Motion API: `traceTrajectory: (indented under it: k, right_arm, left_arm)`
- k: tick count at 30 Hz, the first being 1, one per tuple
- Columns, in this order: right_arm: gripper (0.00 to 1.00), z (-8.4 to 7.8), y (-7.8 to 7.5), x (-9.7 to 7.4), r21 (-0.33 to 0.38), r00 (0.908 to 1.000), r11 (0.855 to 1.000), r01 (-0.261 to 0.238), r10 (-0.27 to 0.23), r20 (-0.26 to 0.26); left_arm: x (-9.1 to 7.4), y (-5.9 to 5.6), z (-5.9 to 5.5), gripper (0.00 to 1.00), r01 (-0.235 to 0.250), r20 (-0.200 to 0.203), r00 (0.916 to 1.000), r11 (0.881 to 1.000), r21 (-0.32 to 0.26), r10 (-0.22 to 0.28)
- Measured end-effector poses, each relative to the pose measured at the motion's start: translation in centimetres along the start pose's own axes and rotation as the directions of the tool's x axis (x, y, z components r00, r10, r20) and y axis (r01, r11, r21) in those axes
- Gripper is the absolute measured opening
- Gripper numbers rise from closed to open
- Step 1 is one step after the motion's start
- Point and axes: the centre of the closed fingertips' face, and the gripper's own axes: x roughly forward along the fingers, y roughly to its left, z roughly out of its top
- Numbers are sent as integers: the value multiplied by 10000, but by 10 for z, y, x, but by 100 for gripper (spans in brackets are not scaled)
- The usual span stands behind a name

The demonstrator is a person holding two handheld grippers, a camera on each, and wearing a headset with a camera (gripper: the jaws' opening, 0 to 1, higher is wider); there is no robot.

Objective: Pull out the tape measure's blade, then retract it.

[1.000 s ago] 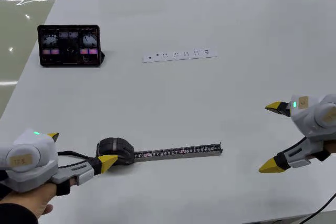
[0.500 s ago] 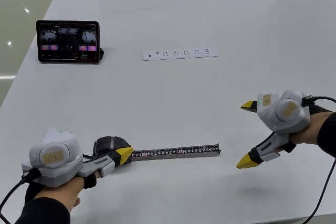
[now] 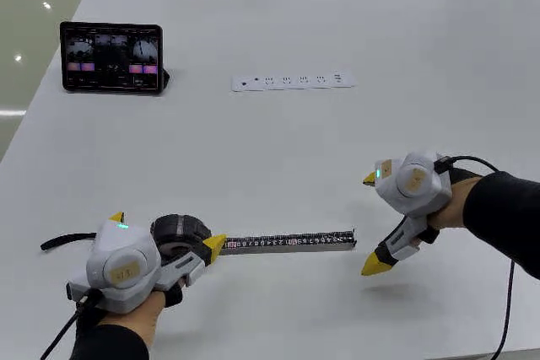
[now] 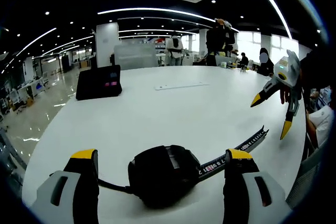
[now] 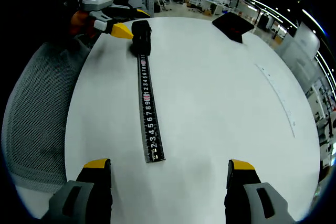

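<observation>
- Tape measure [image 3: 179, 238]: the black case lies on the white table [image 3: 337, 149] near its front edge. A black strap [image 3: 66, 241] trails from the case to the left.
- Blade [image 3: 291, 242]: drawn out of the case and lying flat on the table, numbers up, running straight to the right. Its end hook is free of both grippers.
- Left gripper [image 3: 166, 231]: jaws spread wide, one yellow tip on each side of the case. In the left gripper view a gap shows between each jaw and the case, so it has hold of nothing.
- Right gripper [image 3: 372, 222]: jaws also spread wide, gripping nothing. Its lower tip is just beside the blade's end, and in the right gripper view that end lies just ahead, between the jaws.
- Tablet [image 3: 111, 57]: stands far left with its screen lit.
- Power strip [image 3: 292, 81]: white, lying flat, well apart from the tape.
</observation>
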Motion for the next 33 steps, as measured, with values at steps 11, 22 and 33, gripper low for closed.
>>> traceTrajectory:
  k: [11, 22, 33]
  right_arm:
    - [67, 2, 7, 8, -821, 9998, 9966, -97, 83, -170]
    - [28, 2, 18, 12, -1019, 9975, 9925, -676, 649, -291]
    - [12, 2, 22, 19, -1432, 9963, 9865, -798, 742, -436]
  left_arm:
    - [2, 4, -6, 99, -442, 254, 9987, 9986, -305, 450]
    - [5, 6, -3, 99, -374, 244, 9990, 9987, -340, 383]
    - [7, 4, -2, 97, -324, 294, 9990, 9984, -467, 338]
